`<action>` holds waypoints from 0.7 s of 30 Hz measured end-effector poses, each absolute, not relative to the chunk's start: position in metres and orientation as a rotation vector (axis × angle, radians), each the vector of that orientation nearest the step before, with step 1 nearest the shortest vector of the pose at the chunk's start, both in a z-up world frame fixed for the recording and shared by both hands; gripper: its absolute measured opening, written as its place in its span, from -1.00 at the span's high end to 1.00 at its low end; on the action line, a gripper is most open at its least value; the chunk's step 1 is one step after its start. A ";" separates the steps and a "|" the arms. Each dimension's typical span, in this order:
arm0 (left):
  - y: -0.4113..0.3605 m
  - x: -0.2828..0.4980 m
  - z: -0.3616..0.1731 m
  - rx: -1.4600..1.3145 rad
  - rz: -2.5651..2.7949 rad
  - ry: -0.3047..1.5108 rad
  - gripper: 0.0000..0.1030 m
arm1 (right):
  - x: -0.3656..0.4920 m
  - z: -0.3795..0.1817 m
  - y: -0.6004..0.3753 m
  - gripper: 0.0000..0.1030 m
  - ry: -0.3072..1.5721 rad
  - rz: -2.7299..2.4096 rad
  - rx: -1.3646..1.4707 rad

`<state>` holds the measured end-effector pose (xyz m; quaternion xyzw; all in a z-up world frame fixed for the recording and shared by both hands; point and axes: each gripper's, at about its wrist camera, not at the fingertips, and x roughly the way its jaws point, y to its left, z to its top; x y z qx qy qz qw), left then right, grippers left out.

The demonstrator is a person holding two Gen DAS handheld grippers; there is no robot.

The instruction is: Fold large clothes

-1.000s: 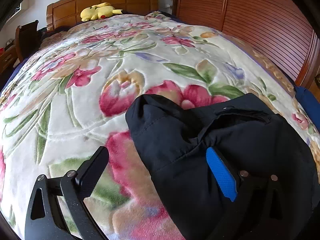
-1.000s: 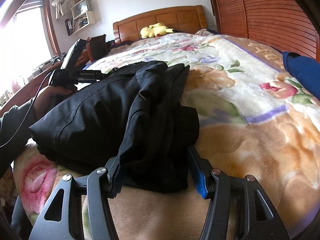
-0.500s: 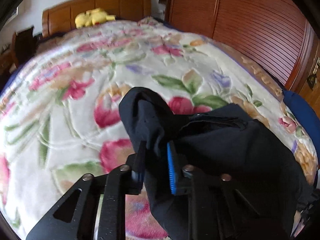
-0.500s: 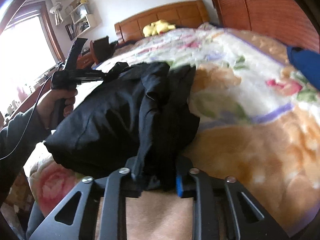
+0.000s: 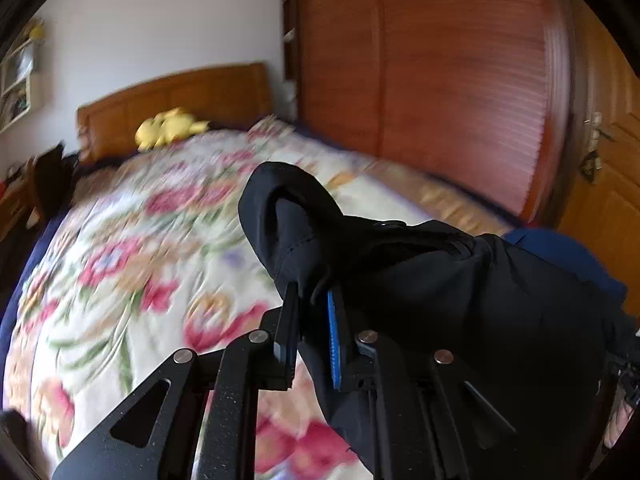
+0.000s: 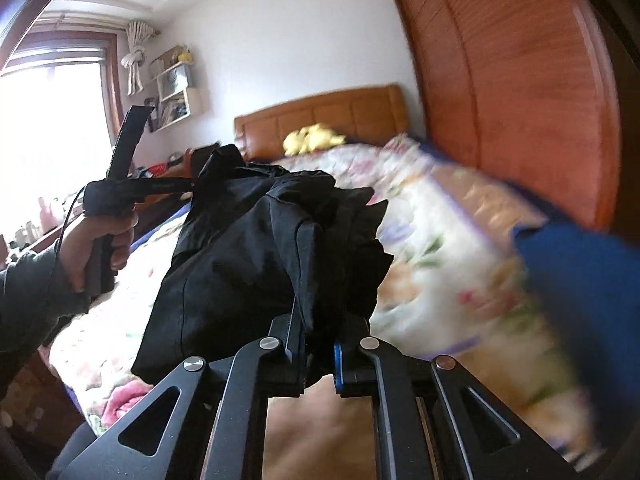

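A folded black garment (image 5: 460, 280) hangs lifted above the floral bed cover (image 5: 132, 248). My left gripper (image 5: 314, 300) is shut on one corner of it. My right gripper (image 6: 320, 324) is shut on the opposite edge of the black garment (image 6: 256, 256), which bunches up between the two. The left gripper also shows in the right wrist view (image 6: 188, 186), held by a hand, pinching the far corner.
A blue folded cloth (image 6: 580, 280) lies on the bed at the right. A yellow plush toy (image 5: 170, 128) sits by the wooden headboard (image 5: 176, 96). A wooden wardrobe (image 5: 440, 80) runs along the bed's right side. A door (image 5: 608, 168) stands at far right.
Both grippers closed on the black garment and raised it off the bed. Both views have tilted upward and blurred with the motion.
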<state>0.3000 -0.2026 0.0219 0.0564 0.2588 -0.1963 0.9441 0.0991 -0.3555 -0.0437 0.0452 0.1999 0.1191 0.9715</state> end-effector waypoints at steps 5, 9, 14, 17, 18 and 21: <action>-0.281 0.295 0.060 0.103 -0.516 0.476 0.74 | 0.073 0.008 -0.417 0.82 0.376 0.101 -0.014; -0.354 0.296 0.077 0.073 -0.615 0.453 0.74 | 0.052 0.043 -0.473 0.82 0.344 -0.032 -0.059; -0.438 0.293 0.084 0.044 -0.718 0.448 0.74 | 0.029 0.058 -0.535 0.82 0.340 -0.193 -0.086; -0.484 0.293 0.074 0.035 -0.754 0.505 0.73 | 0.026 0.051 -0.566 0.82 0.366 -0.291 -0.090; -0.496 0.293 0.067 0.038 -0.767 0.526 0.71 | 0.024 0.046 -0.577 0.82 0.378 -0.319 -0.088; -0.531 0.295 0.035 0.130 -0.743 0.603 0.71 | 0.024 0.023 -0.602 0.79 0.431 -0.393 -0.052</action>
